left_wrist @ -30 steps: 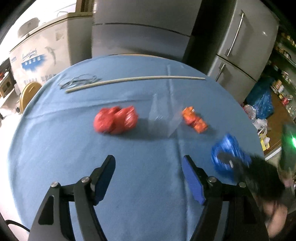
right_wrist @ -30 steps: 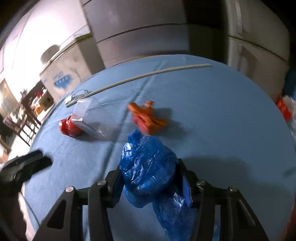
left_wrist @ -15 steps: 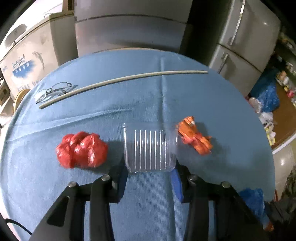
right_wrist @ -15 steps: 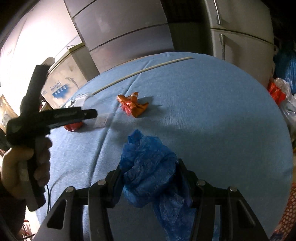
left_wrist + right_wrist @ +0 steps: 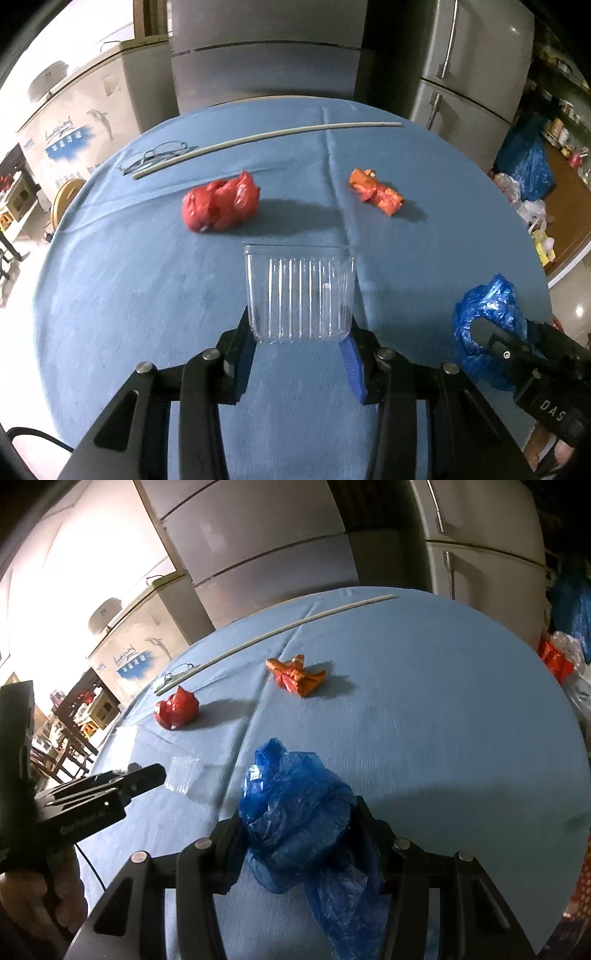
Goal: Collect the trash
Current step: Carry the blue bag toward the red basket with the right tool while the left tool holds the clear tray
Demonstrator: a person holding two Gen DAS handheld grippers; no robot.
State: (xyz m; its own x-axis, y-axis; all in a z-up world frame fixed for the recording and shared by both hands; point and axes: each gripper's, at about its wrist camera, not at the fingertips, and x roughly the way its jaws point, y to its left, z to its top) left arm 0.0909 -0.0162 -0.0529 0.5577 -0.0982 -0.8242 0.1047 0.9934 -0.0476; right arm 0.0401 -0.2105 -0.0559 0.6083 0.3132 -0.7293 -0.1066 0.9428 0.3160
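My left gripper [image 5: 300,332] is shut on a clear ribbed plastic container [image 5: 299,295], held just above the blue tablecloth [image 5: 129,295]. Farther out lie a crumpled red bag [image 5: 219,206] and an orange wrapper [image 5: 376,192]. My right gripper [image 5: 299,823] is shut on a crumpled blue plastic bag [image 5: 295,812], whose loose end hangs below the fingers. In the right wrist view the left gripper [image 5: 155,775] comes in from the left with the clear container [image 5: 183,775]. The red bag [image 5: 176,710] and orange wrapper [image 5: 297,677] lie beyond them.
A long pale stick [image 5: 266,142] and a pair of glasses [image 5: 155,157] lie at the far side of the round table. Refrigerators [image 5: 266,66] and a chest freezer [image 5: 81,122] stand behind. Bags of goods [image 5: 528,166] sit on the floor at the right.
My left gripper went from open to shut on the clear container and drew it back toward the near edge. My right gripper kept the blue bag and shifted sideways.
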